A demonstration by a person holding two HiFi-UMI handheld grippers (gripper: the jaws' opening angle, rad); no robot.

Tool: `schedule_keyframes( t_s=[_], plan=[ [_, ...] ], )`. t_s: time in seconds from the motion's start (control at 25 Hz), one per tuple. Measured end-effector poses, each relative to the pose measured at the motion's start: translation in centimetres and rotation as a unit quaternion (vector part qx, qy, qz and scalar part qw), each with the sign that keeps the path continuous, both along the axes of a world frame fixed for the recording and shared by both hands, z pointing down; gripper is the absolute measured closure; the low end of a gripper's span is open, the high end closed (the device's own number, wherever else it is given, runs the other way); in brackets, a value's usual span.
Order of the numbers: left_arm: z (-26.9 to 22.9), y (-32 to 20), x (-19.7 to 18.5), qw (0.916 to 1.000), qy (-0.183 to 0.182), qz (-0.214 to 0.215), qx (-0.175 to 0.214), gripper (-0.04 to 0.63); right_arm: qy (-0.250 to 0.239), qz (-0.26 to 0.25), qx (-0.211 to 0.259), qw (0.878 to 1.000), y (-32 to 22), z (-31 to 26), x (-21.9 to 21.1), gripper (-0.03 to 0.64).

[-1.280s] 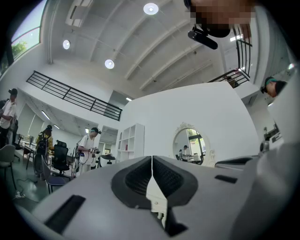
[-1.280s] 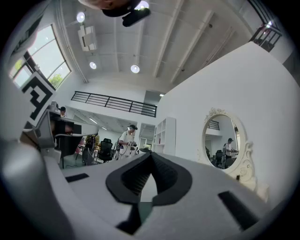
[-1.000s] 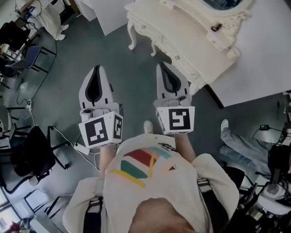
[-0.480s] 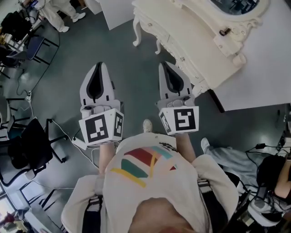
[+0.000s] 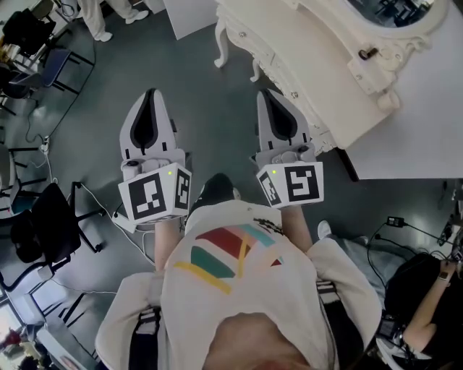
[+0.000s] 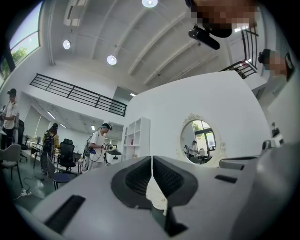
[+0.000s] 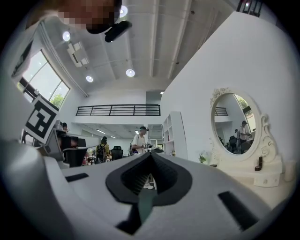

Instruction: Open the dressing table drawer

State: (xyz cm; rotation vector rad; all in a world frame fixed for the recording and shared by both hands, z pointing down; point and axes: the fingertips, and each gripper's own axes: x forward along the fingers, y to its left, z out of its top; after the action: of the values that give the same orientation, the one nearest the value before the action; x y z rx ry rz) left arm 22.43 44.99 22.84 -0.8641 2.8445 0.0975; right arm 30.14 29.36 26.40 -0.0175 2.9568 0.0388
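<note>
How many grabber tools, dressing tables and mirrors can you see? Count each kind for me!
grippers: 2 (left gripper, right gripper)
dressing table: 1
mirror: 1
total: 4

In the head view the dressing table [image 5: 318, 72] runs off the top edge, its mirror [image 5: 391, 6] cut to a sliver; the drawer fronts [image 5: 282, 79] show only edge-on, their knobs too small to tell apart. Both hands are hidden beneath the left gripper [image 5: 150, 94] and right gripper [image 5: 265, 94]. Each gripper view's own gripper body covers the drawer fronts. A person [image 5: 423, 318] at lower right is cropped
</note>
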Motion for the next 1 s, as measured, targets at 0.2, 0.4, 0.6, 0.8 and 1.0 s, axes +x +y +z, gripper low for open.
schedule_keyframes(
  t_s=[0.2, 0.4, 0.6, 0.8, 1.0],
  plan=[
    [-0.3, -1.9, -1.7, 0.9997, -0.016, 0.016, 0.012, 0.588, -0.009, -0.002, 0.003, 1.0, -1.3, -0.2, -0.9, 0.617],
    [-1.3, -5.4, -4.2, 0.9975, -0.044, 0.049, 0.027, 0.588, -0.026, 0.018, 0.013, 0.999, -4.2, -1.1, -2.1, 0.617],
    [-2.9, -9.3, -8.2, 0.9933, -0.067, 0.087, 0.037, 0.588, -0.049, 0.048, 0.026, 0.997, -7.2, -2.4, -5.1, 0.617],
    [-3.0, -12.6, -12.7, 0.9911, -0.064, 0.11, 0.04, 0.588, -0.04, 0.067, 0.024, 0.997, -9.5, -1.8, -8.7, 0.617],
    [-2.0, -17.1, -17.3, 0.9878, -0.054, 0.142, 0.034, 0.588, -0.028, 0.093, 0.002, 0.995, -13.3, -0.5, -12.7, 0.617]
  ],
)
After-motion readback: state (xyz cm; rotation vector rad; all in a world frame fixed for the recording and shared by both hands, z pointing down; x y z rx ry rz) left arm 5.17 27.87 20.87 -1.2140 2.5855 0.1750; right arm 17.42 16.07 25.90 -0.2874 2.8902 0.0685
